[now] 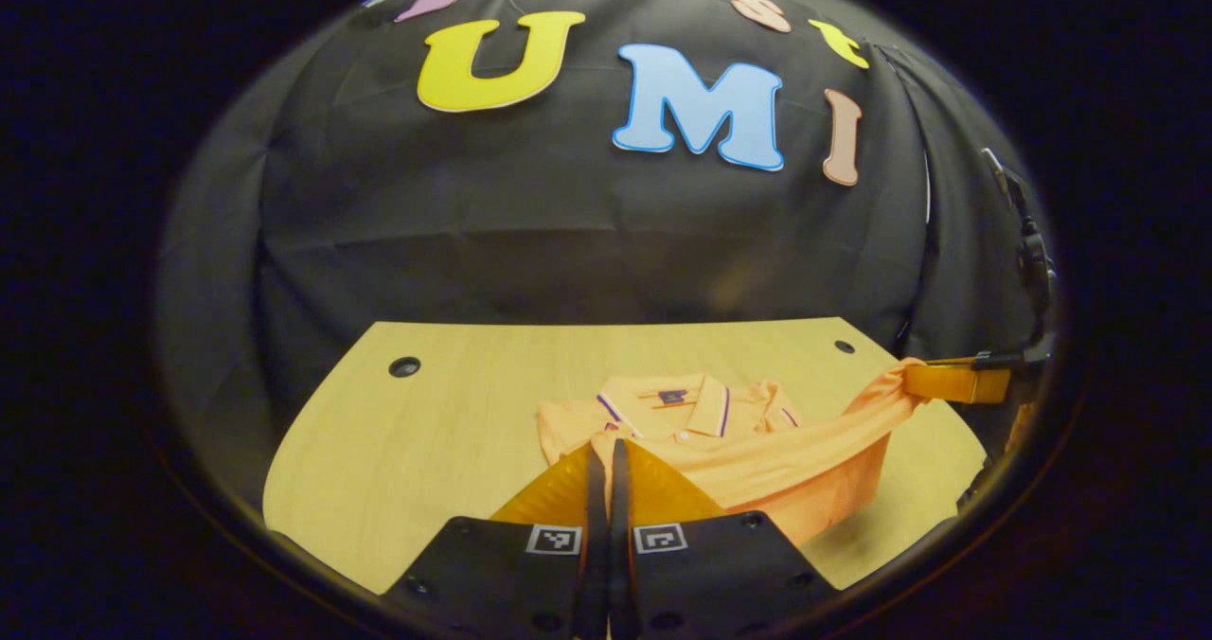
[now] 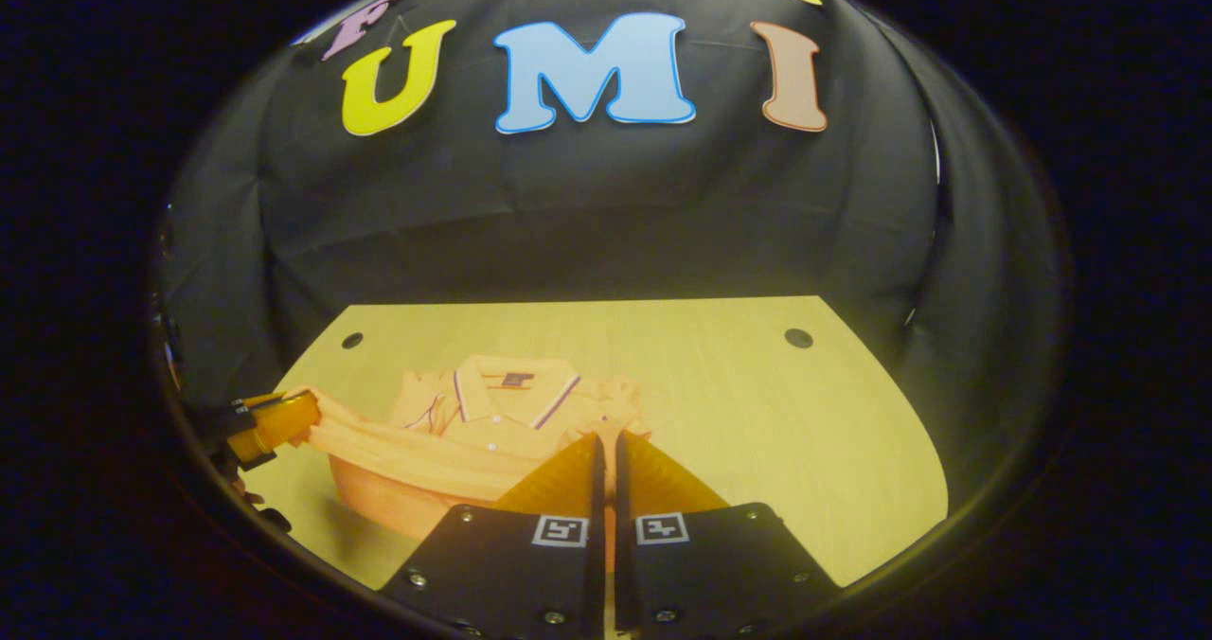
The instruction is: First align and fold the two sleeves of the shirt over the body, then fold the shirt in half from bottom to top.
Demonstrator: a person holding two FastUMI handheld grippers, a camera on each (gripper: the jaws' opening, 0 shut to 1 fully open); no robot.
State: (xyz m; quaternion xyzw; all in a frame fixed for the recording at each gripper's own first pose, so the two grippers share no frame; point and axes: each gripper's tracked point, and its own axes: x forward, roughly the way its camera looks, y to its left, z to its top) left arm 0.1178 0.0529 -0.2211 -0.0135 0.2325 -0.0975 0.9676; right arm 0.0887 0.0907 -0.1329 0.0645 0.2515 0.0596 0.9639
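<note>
- Just ahead of the left gripper point(image 1: 607, 451), the orange shirt point(image 1: 720, 451) lies collar-up on the table point(image 1: 398, 451), hem lifted.
- Both the left and right gripper point(image 2: 607, 443) pinch its hem, fingers closed.

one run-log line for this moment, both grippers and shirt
stage: bottom-to-top fold | left gripper: shut on hem | right gripper: shut on hem | shirt: hem lifted, collar flat on table
</note>
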